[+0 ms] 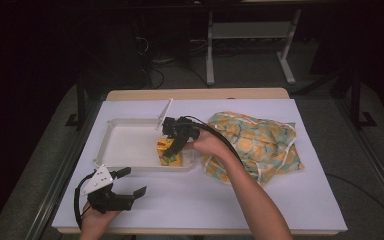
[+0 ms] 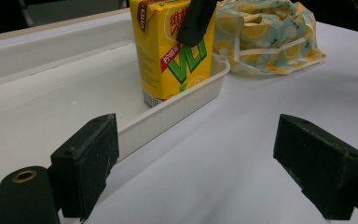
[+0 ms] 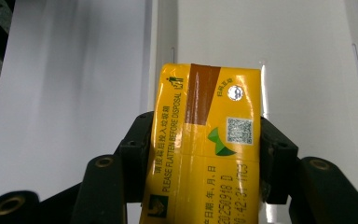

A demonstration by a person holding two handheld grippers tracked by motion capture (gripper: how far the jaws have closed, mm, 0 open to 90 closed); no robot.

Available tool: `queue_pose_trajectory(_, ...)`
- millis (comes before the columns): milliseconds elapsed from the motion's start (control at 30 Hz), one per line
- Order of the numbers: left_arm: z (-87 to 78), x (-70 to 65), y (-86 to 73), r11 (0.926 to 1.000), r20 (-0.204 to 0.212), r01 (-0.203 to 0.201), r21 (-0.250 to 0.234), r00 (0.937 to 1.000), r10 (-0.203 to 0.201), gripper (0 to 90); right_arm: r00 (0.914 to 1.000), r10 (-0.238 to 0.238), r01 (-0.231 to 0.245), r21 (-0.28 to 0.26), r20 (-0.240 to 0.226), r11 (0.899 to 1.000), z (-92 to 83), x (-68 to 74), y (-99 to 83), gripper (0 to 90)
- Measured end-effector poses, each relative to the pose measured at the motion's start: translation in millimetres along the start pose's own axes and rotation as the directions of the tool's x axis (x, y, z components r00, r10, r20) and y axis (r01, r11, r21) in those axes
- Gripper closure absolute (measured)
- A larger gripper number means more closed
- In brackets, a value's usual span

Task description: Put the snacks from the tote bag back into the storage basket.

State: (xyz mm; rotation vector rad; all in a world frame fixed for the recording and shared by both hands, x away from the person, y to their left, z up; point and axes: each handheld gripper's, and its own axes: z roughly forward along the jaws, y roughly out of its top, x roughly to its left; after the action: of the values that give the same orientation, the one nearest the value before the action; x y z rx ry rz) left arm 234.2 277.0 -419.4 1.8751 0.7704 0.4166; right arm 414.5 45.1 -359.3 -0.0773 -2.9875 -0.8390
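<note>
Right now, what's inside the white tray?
One yellow drink carton stands upright in the white tray's right near corner, clamped by the right hand-held gripper. The tray floor beside it is bare; the patch under the carton is covered.

Yellow carton (image 1: 170,152), white tray (image 1: 125,145), lemon-patterned cloth (image 1: 255,145), black tools

The tray (image 1: 130,145) sits left of the table (image 1: 200,210) centre. The carton (image 1: 170,153) stands upright in the tray's near right corner. The bag (image 1: 260,145) lies right of the tray, toward the right edge.
</note>
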Motion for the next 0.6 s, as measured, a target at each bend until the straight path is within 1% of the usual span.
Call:
queue_pose_trajectory(133,0.0,0.1,0.1,1.0,-0.001,-0.005,0.003,1.0,0.005,14.1,1.0,0.001,-0.001,0.005,-0.001,1.0,0.1,2.5,0.5,47.1)
queue_pose_trajectory(233,-0.2,0.4,0.1,0.9999,-0.001,-0.01,0.006,1.0,0.01,14.0,1.0,-0.008,0.008,0.003,0.001,1.0,0.4,3.8,0.2,46.9)
queue_pose_trajectory(333,0.0,0.2,0.1,0.9999,0.0,-0.01,0.005,1.0,0.01,14.0,1.0,-0.002,0.002,0.008,0.003,1.0,0.1,5.1,0.3,46.8)
queue_pose_trajectory(400,0.2,0.3,0.1,0.9999,0.0,-0.012,0.004,0.9999,0.012,14.0,1.0,-0.009,0.009,0.003,0.004,1.0,0.5,5.3,0.1,46.6)
queue_pose_trajectory(600,0.4,0.3,0.1,0.9999,0.001,-0.013,0.003,0.9999,0.013,14.1,1.0,-0.008,0.008,0.007,0.002,1.0,0.7,7.6,0.1,46.2)
